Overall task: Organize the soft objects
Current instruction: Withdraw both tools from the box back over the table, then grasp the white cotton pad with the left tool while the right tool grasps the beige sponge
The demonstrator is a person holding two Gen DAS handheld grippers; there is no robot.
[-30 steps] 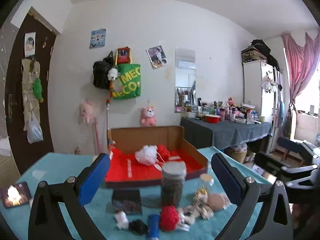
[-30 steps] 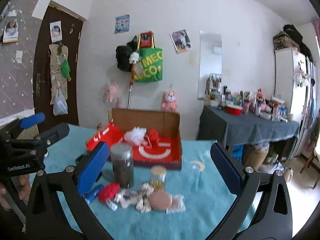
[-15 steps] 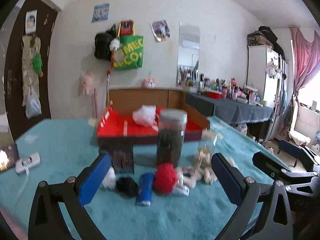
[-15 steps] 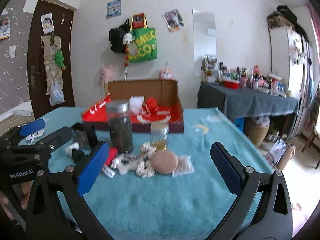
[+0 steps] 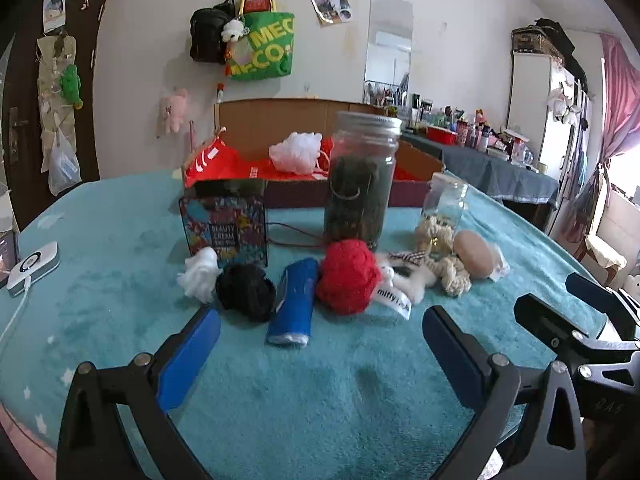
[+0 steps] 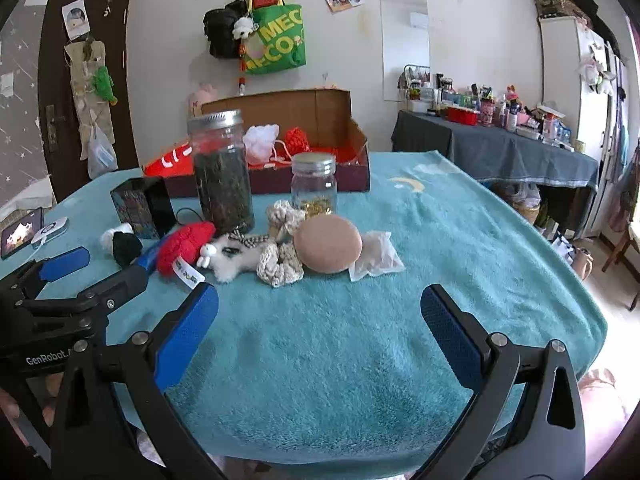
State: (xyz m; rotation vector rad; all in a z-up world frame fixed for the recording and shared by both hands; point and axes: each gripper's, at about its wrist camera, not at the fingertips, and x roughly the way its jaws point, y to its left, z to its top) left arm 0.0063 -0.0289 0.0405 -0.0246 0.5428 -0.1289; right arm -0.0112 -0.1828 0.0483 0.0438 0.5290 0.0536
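Both the left gripper (image 5: 320, 344) and the right gripper (image 6: 319, 320) hang wide apart and empty above the fuzzy teal cloth (image 6: 360, 360), in front of the red woolly ball (image 5: 348, 276), then the bright "BEAUTY CREAM" tin (image 5: 224, 232), then the red-lined cardboard box (image 5: 416, 168).

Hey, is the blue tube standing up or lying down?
Lying down. The blue tube rests lengthwise on the teal cloth, between the black pompom and red pompom.

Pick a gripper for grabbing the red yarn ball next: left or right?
Left. The left gripper is open, facing the red yarn ball almost head-on. The right gripper faces the tan puff.
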